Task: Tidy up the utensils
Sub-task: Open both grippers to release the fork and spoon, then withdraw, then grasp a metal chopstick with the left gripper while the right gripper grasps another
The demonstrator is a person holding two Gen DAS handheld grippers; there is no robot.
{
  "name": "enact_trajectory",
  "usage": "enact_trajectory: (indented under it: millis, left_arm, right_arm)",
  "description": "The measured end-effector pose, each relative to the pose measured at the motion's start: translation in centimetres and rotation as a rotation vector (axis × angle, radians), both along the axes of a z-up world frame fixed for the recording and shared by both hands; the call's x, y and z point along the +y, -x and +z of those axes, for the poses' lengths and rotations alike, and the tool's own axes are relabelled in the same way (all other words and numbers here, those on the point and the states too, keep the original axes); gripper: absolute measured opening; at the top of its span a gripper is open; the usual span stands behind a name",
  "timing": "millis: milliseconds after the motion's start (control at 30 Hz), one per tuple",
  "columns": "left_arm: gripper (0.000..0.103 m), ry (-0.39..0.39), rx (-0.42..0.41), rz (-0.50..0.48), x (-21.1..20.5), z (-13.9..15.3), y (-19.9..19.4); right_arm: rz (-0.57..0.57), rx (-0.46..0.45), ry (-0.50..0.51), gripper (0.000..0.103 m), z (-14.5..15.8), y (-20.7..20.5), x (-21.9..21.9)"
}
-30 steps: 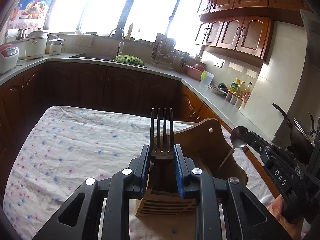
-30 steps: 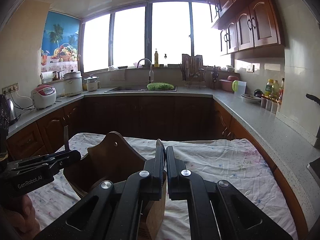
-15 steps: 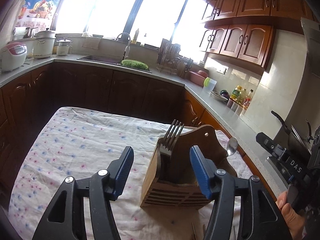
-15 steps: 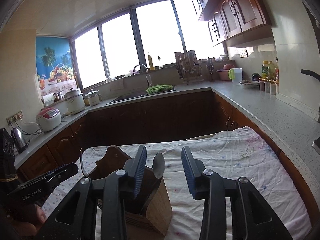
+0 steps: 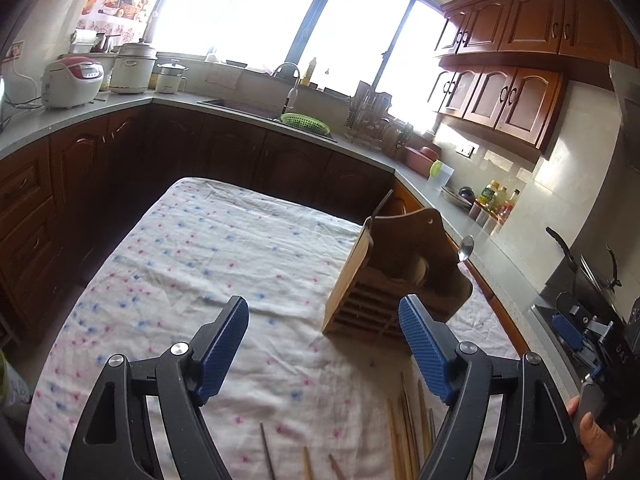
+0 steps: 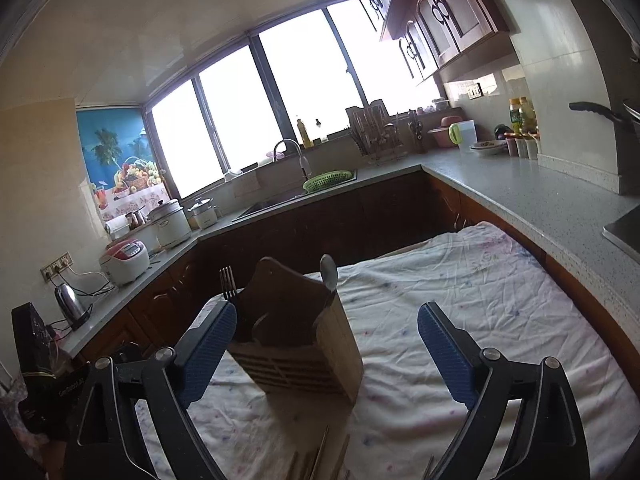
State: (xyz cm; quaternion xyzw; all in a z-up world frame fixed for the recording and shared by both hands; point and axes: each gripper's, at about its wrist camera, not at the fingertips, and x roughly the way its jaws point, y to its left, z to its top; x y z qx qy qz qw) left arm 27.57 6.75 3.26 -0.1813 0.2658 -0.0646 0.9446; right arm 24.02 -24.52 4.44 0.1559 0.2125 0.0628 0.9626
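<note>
Chopsticks (image 5: 404,432), thin wooden ones, lie loose; my left claw (image 5: 325,356) and right claw (image 6: 326,350), both opening empty, may scatter them.

Each hand-held gripper (image 5: 323,344) has black arms, silver screws, blue ribbed pads (image 5: 424,354).

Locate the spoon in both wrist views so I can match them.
Left wrist: the spoon stands at the right edge of the wooden holder, right of centre.
Right wrist: the spoon stands above the holder's top, centre.
Shared landmark: the green basket by the sink.
</note>
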Motion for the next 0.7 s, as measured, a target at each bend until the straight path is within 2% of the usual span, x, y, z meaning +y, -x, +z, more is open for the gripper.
enact_trajectory:
  millis: [367,700]
  left_arm:
    - [0.078,0.026,0.104,0.022,1.3,-2.1,6.6]
    - [0.078,-0.049,0.212,0.021,-0.2,-4.0,8.0]
  right_arm:
    - [-0.016,0.124,-0.020,0.096,-4.5,6.9,-0.2]
    - [-0.065,0.251,0.028,0.096,-8.6,10.1,-0.9]
